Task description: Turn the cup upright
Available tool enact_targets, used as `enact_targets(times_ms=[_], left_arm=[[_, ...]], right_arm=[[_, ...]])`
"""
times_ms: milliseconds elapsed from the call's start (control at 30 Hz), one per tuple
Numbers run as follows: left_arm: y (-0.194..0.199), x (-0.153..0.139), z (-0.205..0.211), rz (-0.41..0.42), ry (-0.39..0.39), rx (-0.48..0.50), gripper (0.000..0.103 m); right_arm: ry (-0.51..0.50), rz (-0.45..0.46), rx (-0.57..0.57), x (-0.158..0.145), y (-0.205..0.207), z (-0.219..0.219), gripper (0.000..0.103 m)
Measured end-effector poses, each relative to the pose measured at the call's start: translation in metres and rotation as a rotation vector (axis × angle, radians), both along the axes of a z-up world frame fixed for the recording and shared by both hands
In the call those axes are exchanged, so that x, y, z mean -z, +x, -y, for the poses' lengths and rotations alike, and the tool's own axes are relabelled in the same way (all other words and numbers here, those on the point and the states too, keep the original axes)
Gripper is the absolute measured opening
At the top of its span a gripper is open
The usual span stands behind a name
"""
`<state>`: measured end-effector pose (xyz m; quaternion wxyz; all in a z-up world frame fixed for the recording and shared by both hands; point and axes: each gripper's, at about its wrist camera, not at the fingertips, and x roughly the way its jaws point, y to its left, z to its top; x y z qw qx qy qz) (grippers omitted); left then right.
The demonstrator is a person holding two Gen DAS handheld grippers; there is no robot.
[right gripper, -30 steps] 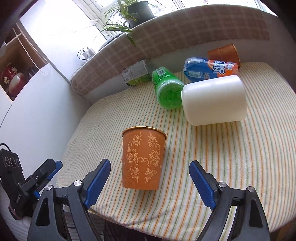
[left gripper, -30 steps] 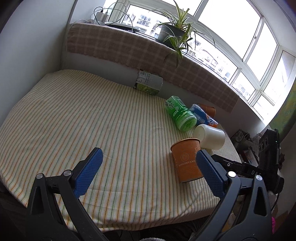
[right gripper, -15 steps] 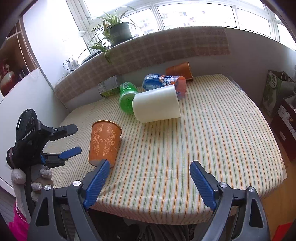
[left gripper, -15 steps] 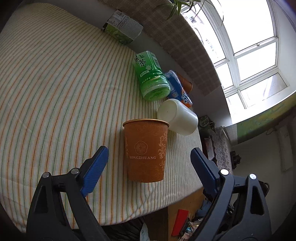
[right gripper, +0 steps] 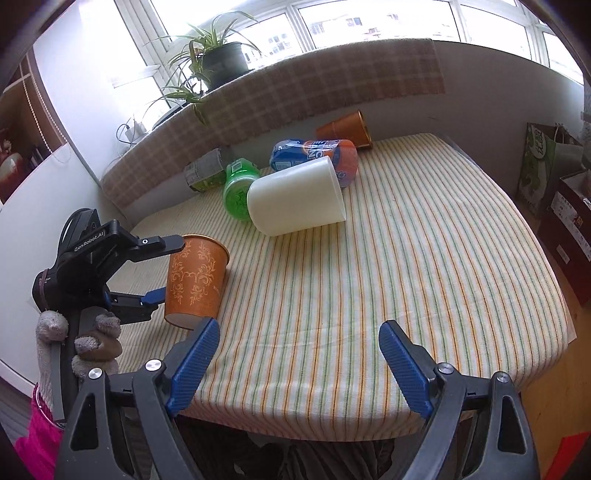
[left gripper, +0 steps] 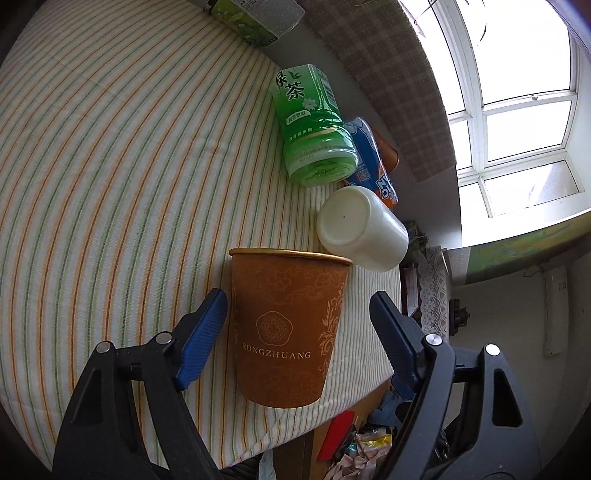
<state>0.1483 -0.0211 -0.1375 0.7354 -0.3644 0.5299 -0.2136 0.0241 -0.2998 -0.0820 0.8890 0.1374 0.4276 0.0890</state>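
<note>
Now left gripper [left gripper: 297,321] jaws straddle orange cup [left gripper: 288,328] (wide, untouched).

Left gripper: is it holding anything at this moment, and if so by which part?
Nothing is held yet. The left gripper is open, its fingers on either side of the orange paper cup at mid-wall, with gaps visible. The right gripper is open and empty.

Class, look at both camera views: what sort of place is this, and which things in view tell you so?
Most likely a room in a home, perhaps a sunroom or bay-window nook. A table under a striped cloth stands by a curved row of windows, a potted plant sits on the fabric-draped sill, and drink bottles and cups lie about.
</note>
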Motion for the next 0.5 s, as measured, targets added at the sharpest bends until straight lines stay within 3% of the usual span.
enact_targets(times_ms=[367,500], left_arm=[[0.011,0.011,0.010,-0.019,0.036,0.018,0.069],[0.011,0.008,0.014,0.000,0.055,0.023,0.068]], right_arm=[[0.006,-0.013,0.021,0.006,-0.001,0.008,0.090],[-0.003,-0.013,0.017,0.006,-0.001,0.007,0.090]])
